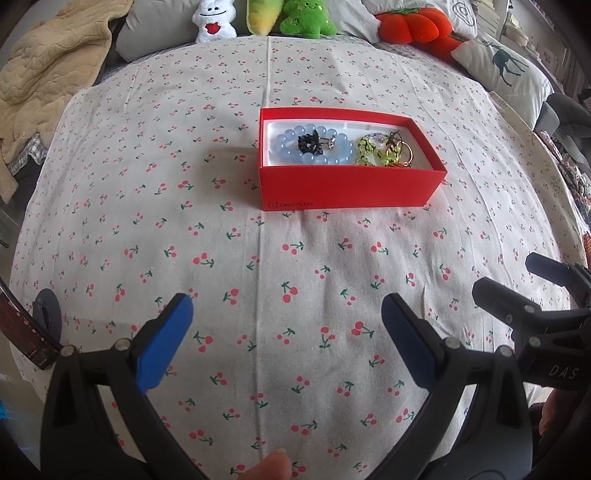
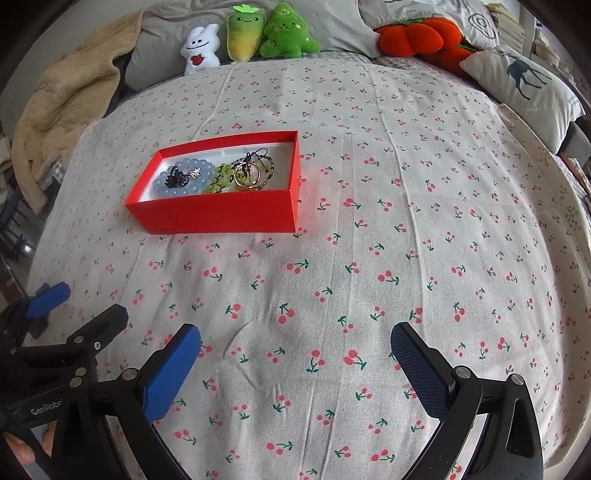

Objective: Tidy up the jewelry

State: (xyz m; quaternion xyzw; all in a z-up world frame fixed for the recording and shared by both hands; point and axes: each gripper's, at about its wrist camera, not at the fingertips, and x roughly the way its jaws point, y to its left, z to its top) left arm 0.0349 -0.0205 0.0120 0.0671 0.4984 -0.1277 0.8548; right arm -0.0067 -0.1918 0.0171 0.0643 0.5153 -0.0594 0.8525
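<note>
A red open box [image 1: 347, 188] [image 2: 218, 216] sits on the cherry-print bedsheet, well ahead of both grippers. Inside lie a pale blue bead bracelet [image 1: 284, 151] [image 2: 164, 184], a small black piece [image 1: 309, 143] [image 2: 176, 178], a green-yellow bracelet [image 1: 365, 149] [image 2: 221, 173] and gold rings [image 1: 404, 155] [image 2: 245, 179]. My left gripper [image 1: 286, 314] is open over bare sheet, nothing between its blue pads. In the right wrist view my right gripper [image 2: 295, 345] is likewise open and empty, to the right of the box and nearer than it. Each gripper shows at the edge of the other's view.
Plush toys line the far edge of the bed: a white one [image 2: 199, 50], a yellow-green one [image 2: 243, 33], a green one [image 2: 286, 33] and an orange one [image 2: 410, 35]. A beige blanket [image 2: 70, 96] lies far left, a deer-print pillow [image 2: 524, 88] far right.
</note>
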